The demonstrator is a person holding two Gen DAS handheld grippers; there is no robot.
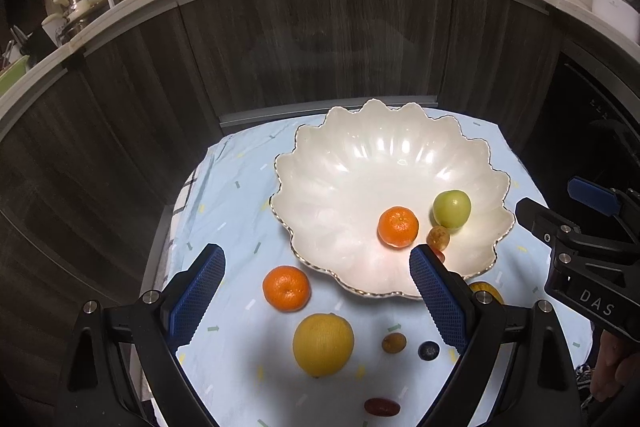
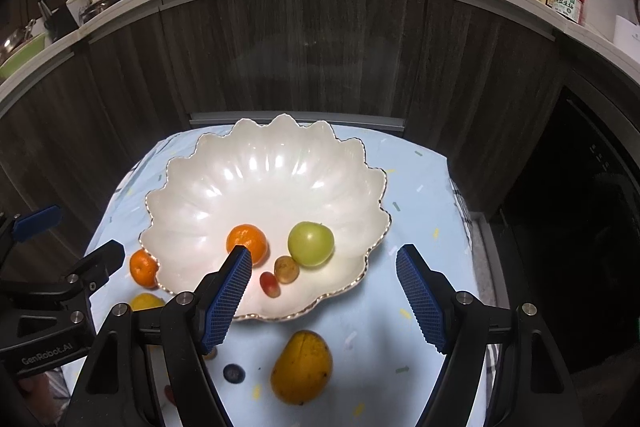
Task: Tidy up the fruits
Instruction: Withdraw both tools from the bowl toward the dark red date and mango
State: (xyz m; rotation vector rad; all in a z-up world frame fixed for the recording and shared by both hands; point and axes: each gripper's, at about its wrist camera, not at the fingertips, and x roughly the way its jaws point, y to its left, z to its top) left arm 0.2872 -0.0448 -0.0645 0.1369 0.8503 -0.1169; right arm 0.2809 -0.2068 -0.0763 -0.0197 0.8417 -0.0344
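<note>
Scalloped white bowl [image 1: 384, 163] mid-frame on the pale blue cloth [image 1: 224, 211], holding a tangerine [image 1: 398, 227], a green apple [image 1: 452, 209], a small brown fruit [image 1: 437, 237] — plus a red grape [image 2: 269, 283]. Outside, lower frame: second tangerine [image 1: 286, 287], lemon [image 1: 323, 344], blueberry [image 1: 429, 350], mango [image 2: 301, 367]. Left gripper [image 1: 316, 291] and right gripper [image 2: 324, 291] — jaws open, empty.

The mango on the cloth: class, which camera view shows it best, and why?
The right wrist view shows the mango whole, lying on the blue cloth in front of the white bowl. In the left wrist view only a small yellow-orange sliver shows behind the left claw's finger.
</note>
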